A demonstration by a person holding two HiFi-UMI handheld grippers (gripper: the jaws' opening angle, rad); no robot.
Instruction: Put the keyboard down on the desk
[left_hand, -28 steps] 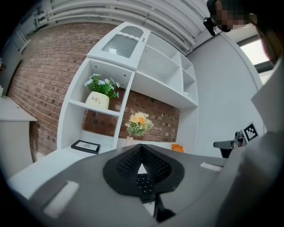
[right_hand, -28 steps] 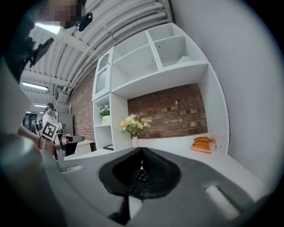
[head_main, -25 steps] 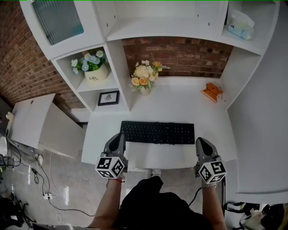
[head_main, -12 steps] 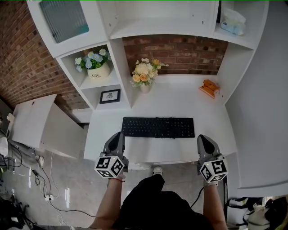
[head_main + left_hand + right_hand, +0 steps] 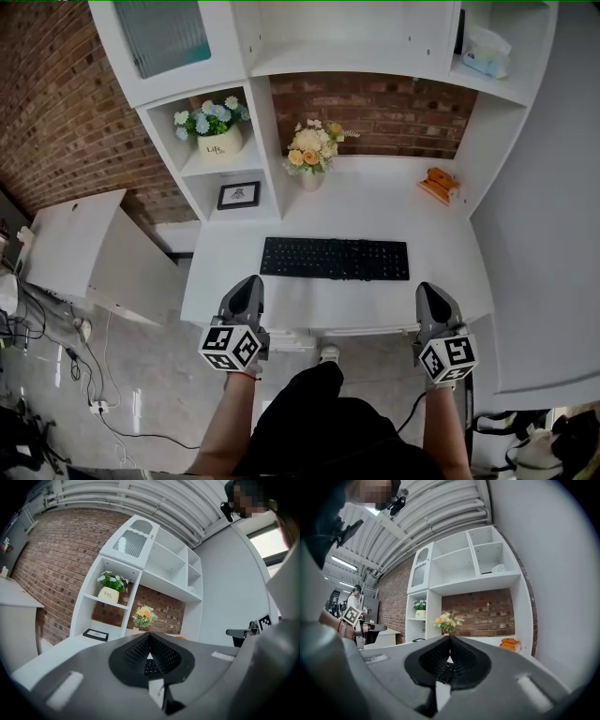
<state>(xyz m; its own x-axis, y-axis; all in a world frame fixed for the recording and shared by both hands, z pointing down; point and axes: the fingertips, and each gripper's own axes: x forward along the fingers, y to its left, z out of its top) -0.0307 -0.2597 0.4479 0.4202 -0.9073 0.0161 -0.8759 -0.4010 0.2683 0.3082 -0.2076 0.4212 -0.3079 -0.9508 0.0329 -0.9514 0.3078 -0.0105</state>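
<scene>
A black keyboard (image 5: 335, 259) lies flat on the white desk (image 5: 375, 211), parallel to its front edge. My left gripper (image 5: 250, 282) is at the desk's front left, just short of the keyboard's left end, jaws shut with nothing in them. Over the desk's front right edge my right gripper (image 5: 427, 290) is also shut and empty, below the keyboard's right end. In the left gripper view the closed jaws of the left gripper (image 5: 149, 638) fill the lower half, with a sliver of keyboard (image 5: 150, 666) showing behind them. In the right gripper view the right gripper (image 5: 450, 640) also shows pressed-together jaws.
A vase of flowers (image 5: 310, 152) stands at the desk's back, an orange object (image 5: 441, 185) at the back right. Shelves on the left hold a potted plant (image 5: 217, 128) and a framed picture (image 5: 238, 194). A low white cabinet (image 5: 80, 246) stands left of the desk.
Both grippers have drawn back from the keyboard's ends toward the person. The keyboard stays flat on the desk, and the gap between it and the jaws has widened.
</scene>
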